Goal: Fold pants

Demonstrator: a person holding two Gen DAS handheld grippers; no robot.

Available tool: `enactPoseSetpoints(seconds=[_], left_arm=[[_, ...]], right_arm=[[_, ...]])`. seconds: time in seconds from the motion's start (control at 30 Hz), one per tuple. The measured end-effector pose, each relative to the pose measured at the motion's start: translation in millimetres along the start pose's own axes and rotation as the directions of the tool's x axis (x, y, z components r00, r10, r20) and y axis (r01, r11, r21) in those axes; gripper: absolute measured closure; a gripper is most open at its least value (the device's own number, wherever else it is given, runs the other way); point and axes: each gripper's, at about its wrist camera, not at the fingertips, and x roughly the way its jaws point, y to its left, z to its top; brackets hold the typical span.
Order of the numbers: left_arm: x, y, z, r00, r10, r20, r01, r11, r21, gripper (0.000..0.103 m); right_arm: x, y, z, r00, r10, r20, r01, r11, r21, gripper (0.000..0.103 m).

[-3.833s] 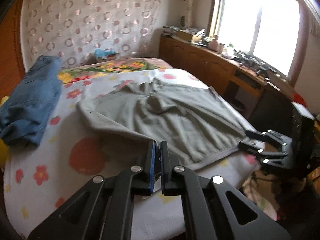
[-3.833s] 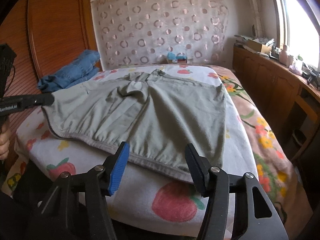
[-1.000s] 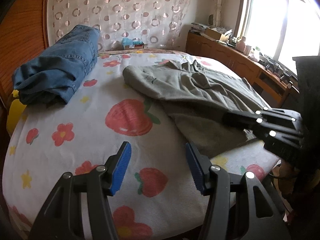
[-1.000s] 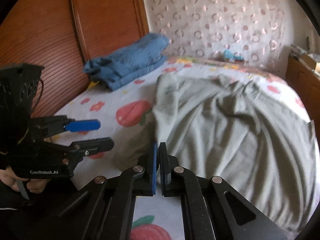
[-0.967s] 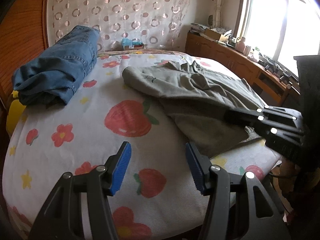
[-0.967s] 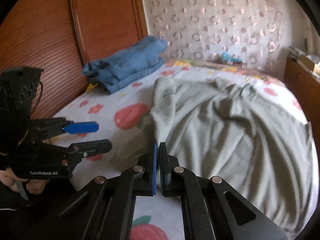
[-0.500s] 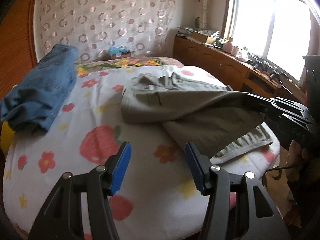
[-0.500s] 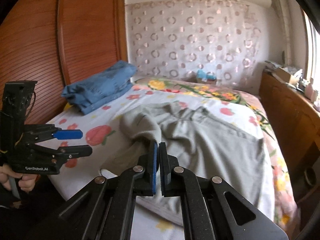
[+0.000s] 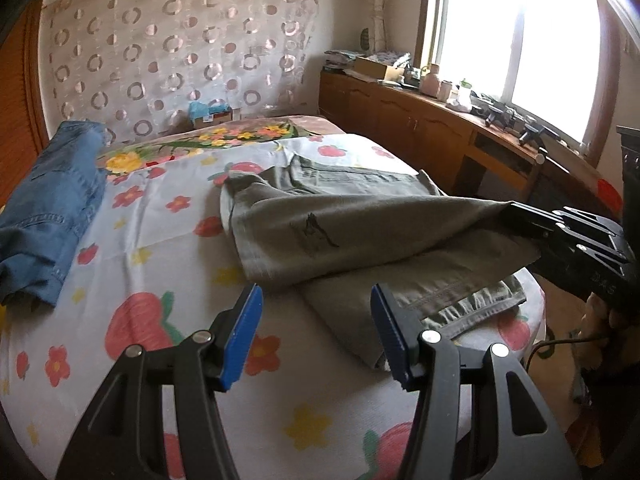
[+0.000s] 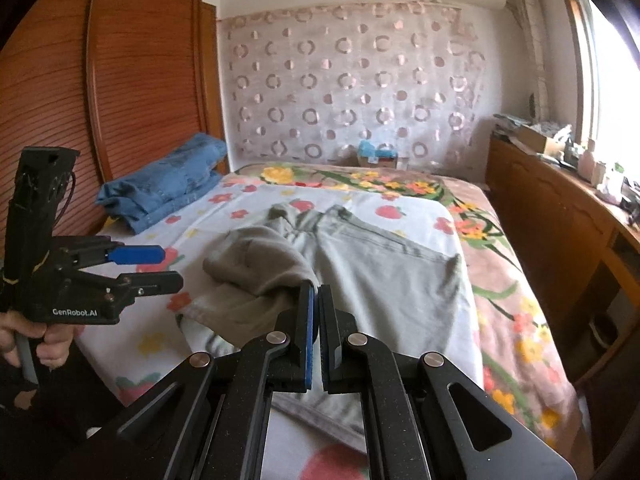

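Note:
Grey-green pants lie on the flowered bed sheet, one half lifted and folded over toward the right. My right gripper is shut on the lifted edge of the pants; it also shows in the left wrist view at the right, holding that edge above the lower layer. My left gripper is open and empty, just short of the pants' near edge. It also shows at the left of the right wrist view, jaws apart.
Folded blue jeans lie at the bed's left by the wooden headboard. A wooden cabinet with clutter runs along the right under the window. A small blue box sits at the far end.
My right gripper has carried the pants edge farther across to the right and higher. My left gripper stays open and has drifted a little toward the pants.

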Motion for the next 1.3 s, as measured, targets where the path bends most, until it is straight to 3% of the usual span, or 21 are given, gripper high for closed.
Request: enactPoseSetpoints(seconds=[0.43, 0.93, 1.3], left_arm=[[22.5, -20.3, -1.2, 0.999, -0.01, -0.036, 0.011, 0.999, 0.035, 0.048], [39.6, -33.1, -10.0, 0.996, -0.003, -0.084, 0.008, 0.998, 0.057, 0.048], [48.7, -31.6, -16.8, 0.992, 0.011, -0.125, -0.003, 0.998, 0.062, 0.048]], right_arm=[[-12.4, -34.7, -24.9, 0.998, -0.058, -0.023, 0.059, 0.997, 0.056, 0.103], [-3.1, -57.8, -57.3, 0.99, -0.092, -0.107, 0.104, 0.989, 0.108, 0.103], [4.3, -63.1, -71.0, 0.987, -0.077, -0.144, 0.097, 0.985, 0.143, 0.103]])
